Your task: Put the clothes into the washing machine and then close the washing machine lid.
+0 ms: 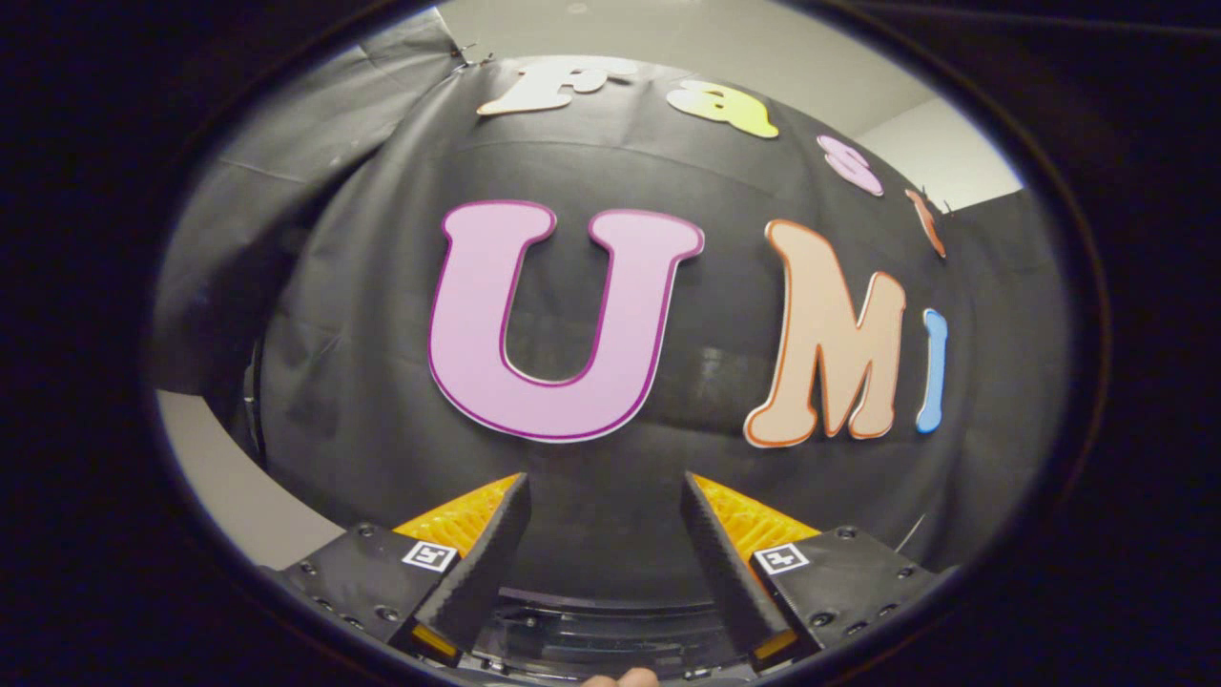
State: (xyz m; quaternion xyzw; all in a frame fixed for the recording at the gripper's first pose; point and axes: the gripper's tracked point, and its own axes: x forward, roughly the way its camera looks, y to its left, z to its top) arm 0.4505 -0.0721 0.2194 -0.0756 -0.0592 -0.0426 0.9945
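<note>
claw (606,501): fingers spread wide, nothing between them | aim: raised level at the black cloth booth wall (382,401), likely between steps rather than reaching | clothes, washing machine: whereabouts cannot be told from this view, nor their look | fingertip (625,678) of the person holding the rig, just beneath the fingers

Premises: a staged recording booth, not a lived-in home. Black cloth (382,382) is hanging as the booth's wall, creased and pinned at its top edge; plain pale walls (954,153) and ceiling are showing beyond it.
</note>
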